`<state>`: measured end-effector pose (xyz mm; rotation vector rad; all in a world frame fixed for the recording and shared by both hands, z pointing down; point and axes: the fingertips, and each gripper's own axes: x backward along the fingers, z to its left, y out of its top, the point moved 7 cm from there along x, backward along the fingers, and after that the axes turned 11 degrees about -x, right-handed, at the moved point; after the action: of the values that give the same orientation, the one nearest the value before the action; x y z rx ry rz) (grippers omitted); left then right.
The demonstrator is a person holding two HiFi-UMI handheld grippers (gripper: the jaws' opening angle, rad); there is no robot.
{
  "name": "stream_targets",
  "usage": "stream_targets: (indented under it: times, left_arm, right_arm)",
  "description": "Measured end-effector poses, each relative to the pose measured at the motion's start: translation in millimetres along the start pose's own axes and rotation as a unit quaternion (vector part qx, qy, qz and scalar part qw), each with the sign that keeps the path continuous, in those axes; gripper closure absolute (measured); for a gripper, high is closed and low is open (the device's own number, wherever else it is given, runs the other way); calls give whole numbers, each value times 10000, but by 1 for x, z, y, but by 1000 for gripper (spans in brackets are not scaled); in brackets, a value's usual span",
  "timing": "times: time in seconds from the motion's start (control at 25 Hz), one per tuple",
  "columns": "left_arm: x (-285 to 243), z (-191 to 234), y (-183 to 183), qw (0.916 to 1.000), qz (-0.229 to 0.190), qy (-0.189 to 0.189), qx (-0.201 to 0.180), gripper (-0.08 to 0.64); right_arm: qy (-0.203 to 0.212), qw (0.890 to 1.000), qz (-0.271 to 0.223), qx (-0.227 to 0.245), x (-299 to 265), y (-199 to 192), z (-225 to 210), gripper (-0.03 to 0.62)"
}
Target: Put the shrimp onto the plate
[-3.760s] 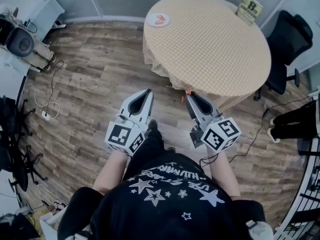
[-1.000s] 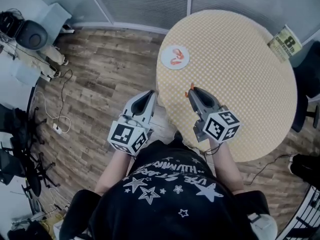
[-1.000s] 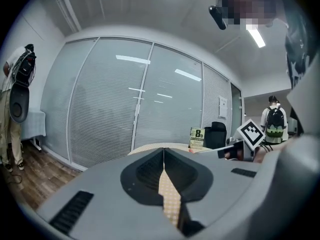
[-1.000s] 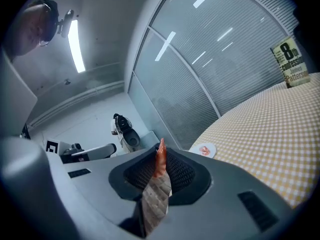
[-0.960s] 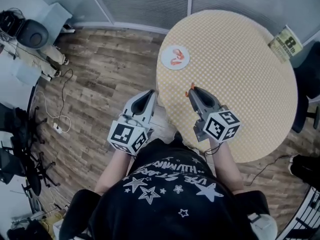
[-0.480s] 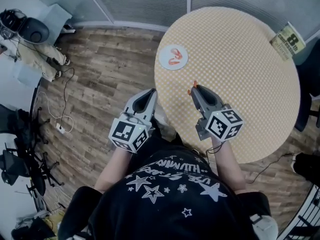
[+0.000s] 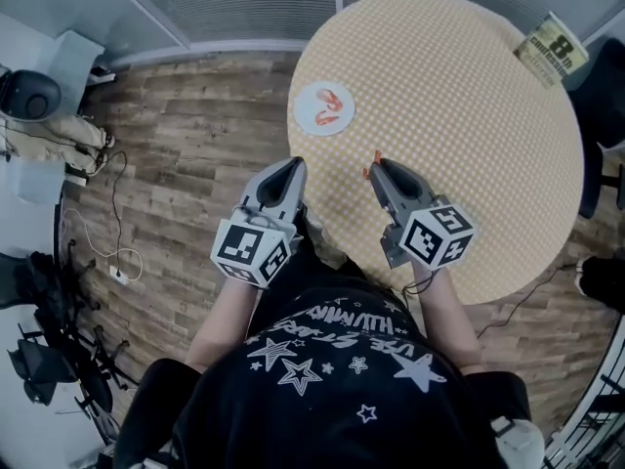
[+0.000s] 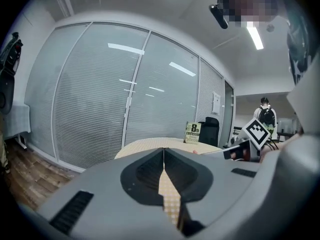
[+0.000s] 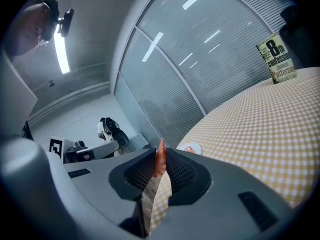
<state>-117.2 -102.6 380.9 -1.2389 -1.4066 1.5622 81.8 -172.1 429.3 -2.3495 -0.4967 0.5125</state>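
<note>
The small orange shrimp (image 9: 160, 159) stands upright between the fingers (image 9: 186, 175) of the right gripper (image 7: 377, 167), which are clamped on it, so that only its thin tip shows above them. Compared with a few seconds ago, when both grippers hung over the wooden plank floor (image 7: 186, 154) and the table was well ahead, the person has now come up to the round surface with the beige checked cloth (image 7: 459, 115). The right gripper with the shrimp is over the near part of this cloth. In the last half second the scene has changed only a little. The small white round plate (image 7: 309, 117) lies near the left edge of the surface, ahead and a little left of the shrimp, still apart from it. Something orange is already on the plate, probably another shrimp, though it is too small to be sure. The left gripper (image 7: 290, 169) has its fingers (image 8: 145, 174) together with nothing in them, and it hangs just outside the edge of the surface, above the floor. A yellow-green printed card (image 7: 553, 50) stands at the far side. I judge that the carrying is almost finished. What remains is a short reach forward and left until the shrimp is above the plate, then lowering and opening the fingers.
</note>
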Motion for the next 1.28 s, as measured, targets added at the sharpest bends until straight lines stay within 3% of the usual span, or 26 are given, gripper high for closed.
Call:
stream_targets:
  times: [0.4,0.88,1.28]
  left_arm:
    - [-32,77,-8,9978,107,-640,99,551]
    - [-63,178,-28,9954,188,-942,-39,551]
    - [-91,226,-53,9891,443,-1404,-48,551]
  right_arm:
    - [-478,9988,-60,-120,-73,4,16,520]
    - [-953,9954,67,-26,-165,8,21,520]
    - [-1833,9818,466,167,-223,-10,-3,520]
